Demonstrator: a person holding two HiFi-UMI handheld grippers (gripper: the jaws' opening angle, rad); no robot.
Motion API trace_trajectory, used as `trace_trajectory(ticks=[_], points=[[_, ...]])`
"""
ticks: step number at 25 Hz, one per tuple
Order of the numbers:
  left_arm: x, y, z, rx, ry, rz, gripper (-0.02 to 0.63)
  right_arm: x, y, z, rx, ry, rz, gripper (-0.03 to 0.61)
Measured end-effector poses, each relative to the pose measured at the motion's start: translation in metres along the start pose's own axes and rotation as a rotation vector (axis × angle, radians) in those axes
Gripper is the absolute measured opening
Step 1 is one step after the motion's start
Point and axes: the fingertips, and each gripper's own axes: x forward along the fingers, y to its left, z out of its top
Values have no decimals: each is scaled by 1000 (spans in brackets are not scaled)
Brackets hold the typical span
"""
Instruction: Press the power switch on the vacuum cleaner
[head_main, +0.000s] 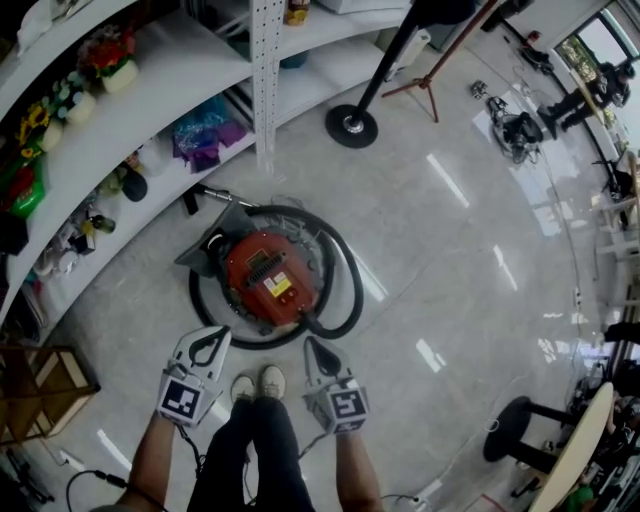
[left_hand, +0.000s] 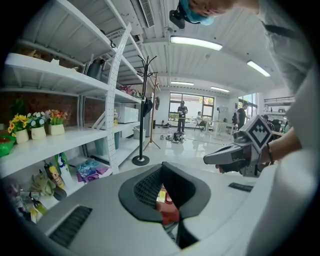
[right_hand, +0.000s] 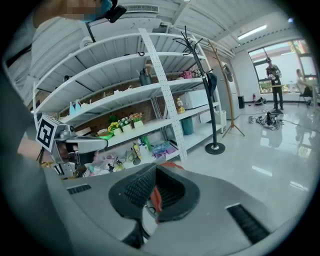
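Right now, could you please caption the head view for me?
Left gripper and right gripper poised near the red vacuum cleaner.

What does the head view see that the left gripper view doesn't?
Only the head view shows the whole red vacuum cleaner, with its black hose looped around it, and the person's shoes just behind it. Only the left gripper view shows the ceiling lights. Both show the white shelves, the coat stand and the right gripper. The left gripper view catches only a red sliver of the vacuum cleaner between its own jaws.
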Motion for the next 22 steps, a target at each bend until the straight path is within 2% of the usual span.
trace_trajectory(ticks=[11,22], points=[[-25,-12,40,17,-25,-17,8,-29,21,45,-19,-41,-19,12],[-48,-24,76,33,-53,-24,8,-57,38,73,-19,-78,-23,12]])
